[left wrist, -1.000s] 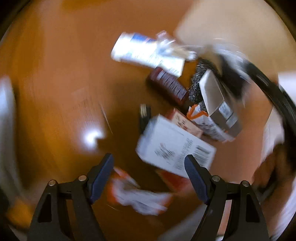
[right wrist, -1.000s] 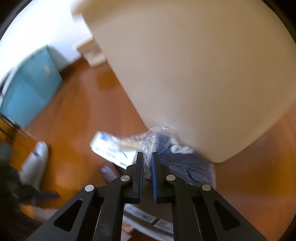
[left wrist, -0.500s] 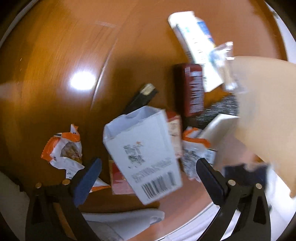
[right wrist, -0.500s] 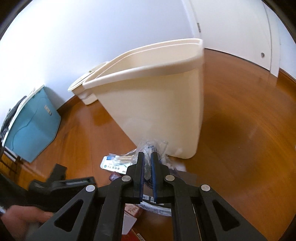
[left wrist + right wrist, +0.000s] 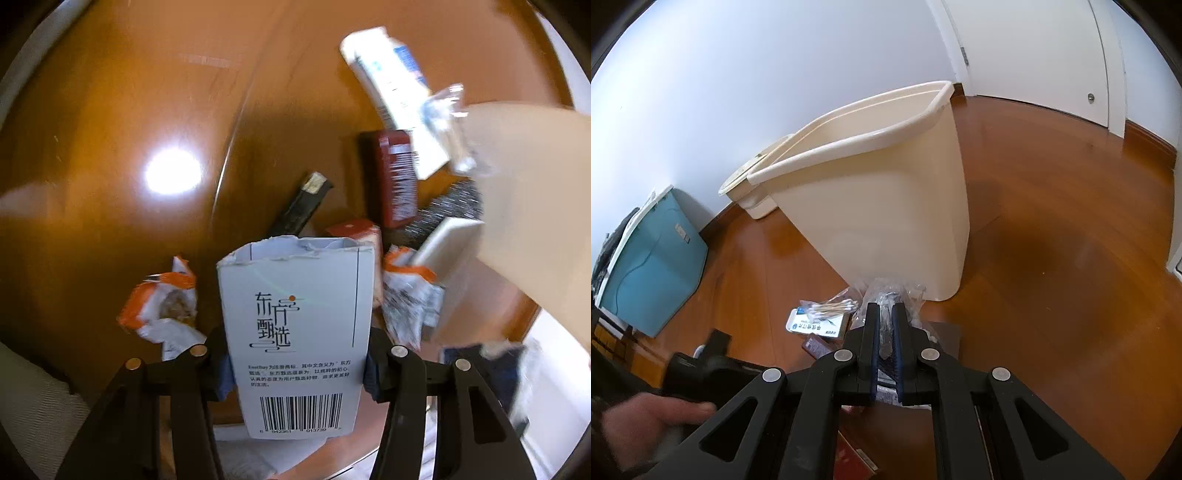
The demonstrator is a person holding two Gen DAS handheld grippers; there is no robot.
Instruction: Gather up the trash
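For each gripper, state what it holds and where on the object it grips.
The left gripper clamps the white carton across its lower sides, near the barcode. The right gripper pinches a crumpled clear plastic wrapper at its near end.

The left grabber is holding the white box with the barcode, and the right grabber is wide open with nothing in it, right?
Not quite. The left gripper does hold the white box, but the right gripper is not open. The right wrist view shows its fingers closed on a crinkly clear plastic wrapper, in front of the cream bin.
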